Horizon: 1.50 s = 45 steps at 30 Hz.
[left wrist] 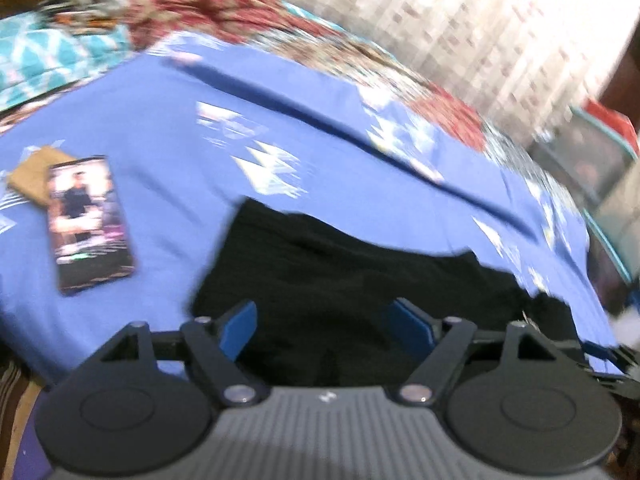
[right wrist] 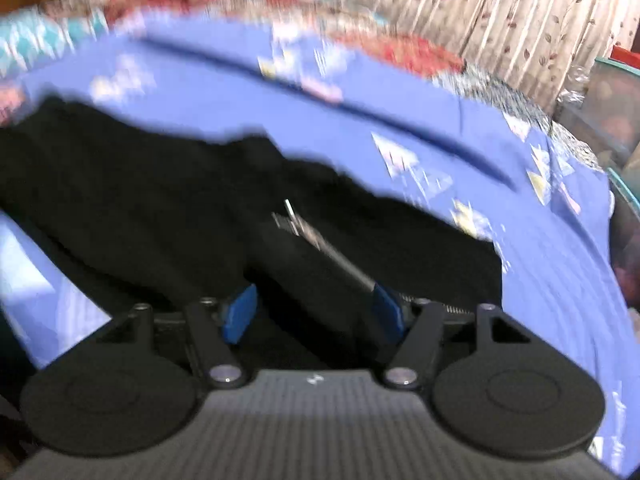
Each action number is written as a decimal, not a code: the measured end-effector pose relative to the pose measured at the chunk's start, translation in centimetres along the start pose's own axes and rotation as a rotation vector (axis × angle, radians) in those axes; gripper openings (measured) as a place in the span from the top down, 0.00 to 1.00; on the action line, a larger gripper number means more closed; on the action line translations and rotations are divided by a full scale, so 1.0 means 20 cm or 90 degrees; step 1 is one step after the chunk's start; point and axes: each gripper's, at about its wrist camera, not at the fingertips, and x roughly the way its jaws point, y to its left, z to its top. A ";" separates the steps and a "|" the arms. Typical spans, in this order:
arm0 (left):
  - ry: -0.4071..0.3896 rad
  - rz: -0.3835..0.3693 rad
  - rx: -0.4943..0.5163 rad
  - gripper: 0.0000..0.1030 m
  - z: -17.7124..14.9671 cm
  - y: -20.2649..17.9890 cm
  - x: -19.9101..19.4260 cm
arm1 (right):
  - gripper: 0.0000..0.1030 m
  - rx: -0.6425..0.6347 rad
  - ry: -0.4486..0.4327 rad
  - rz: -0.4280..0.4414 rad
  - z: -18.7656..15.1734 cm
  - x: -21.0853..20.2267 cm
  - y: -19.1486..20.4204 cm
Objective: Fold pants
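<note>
Pants (left wrist: 352, 280) made of soft black cloth lie flat on the bed, just past the left tongs (left wrist: 326, 328) and right under them. The left tongs stand wide open, and their flat blue pads (left wrist: 240, 330) hold nothing. In the right view the same black pants (right wrist: 160, 200) spread out to the left of the right tongs (right wrist: 314, 314), with a shiny metal zipper (right wrist: 316, 240) running up between the blue pads. The right tongs are open too and do not pinch the cloth. The bed has a smooth blue sheet (left wrist: 180, 168) with pale triangle shapes. Left of the left tongs lies a flat phone (left wrist: 90, 222), a shiny rectangle. Both pictures are blurry.
</note>
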 end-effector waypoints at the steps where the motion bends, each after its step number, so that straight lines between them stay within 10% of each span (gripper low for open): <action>1: -0.008 0.010 -0.019 0.20 0.01 0.05 -0.01 | 0.36 0.029 -0.014 0.003 0.02 -0.02 -0.02; 4: -0.007 0.019 -0.086 0.10 0.04 0.16 0.01 | 0.42 0.130 0.005 0.029 0.04 0.13 -0.08; 7: 0.000 0.017 -0.146 0.05 0.04 0.23 0.04 | 0.46 0.152 0.159 -0.022 0.00 0.42 -0.11; 12: 0.023 -0.007 -0.187 0.00 -0.01 0.32 0.09 | 0.45 0.214 0.013 -0.027 0.09 0.13 -0.08; 17: 0.076 -0.051 -0.234 0.00 -0.04 0.35 0.29 | 0.53 0.319 -0.008 0.204 0.25 0.17 0.11; 20: 0.068 -0.050 -0.232 0.02 -0.04 0.31 0.40 | 0.79 0.323 0.055 0.317 0.34 0.39 0.33; 23: 0.057 0.001 -0.208 0.54 -0.03 0.27 0.45 | 0.89 0.342 0.135 0.377 0.40 0.66 0.53; 26: 0.047 -0.016 -0.202 0.69 -0.02 0.26 0.40 | 0.94 0.408 0.265 0.385 0.36 0.93 0.66; 31: -0.035 -0.012 0.027 0.70 0.00 -0.14 0.22 | 0.98 0.482 0.271 0.436 0.35 0.94 0.62; 36: -0.071 -0.032 0.305 0.68 -0.09 -0.66 0.25 | 0.91 0.535 0.128 0.395 0.30 0.70 0.29; 38: -0.065 -0.051 0.371 0.56 -0.15 -0.83 0.31 | 0.91 0.573 0.087 0.351 0.24 0.61 0.12; 40: -0.042 -0.090 0.409 0.18 -0.23 -0.97 0.38 | 0.88 0.597 0.056 0.298 0.16 0.51 -0.04; 45: -0.010 -0.140 0.468 0.14 -0.37 -1.12 0.39 | 0.86 0.633 -0.004 0.216 -0.03 0.30 -0.28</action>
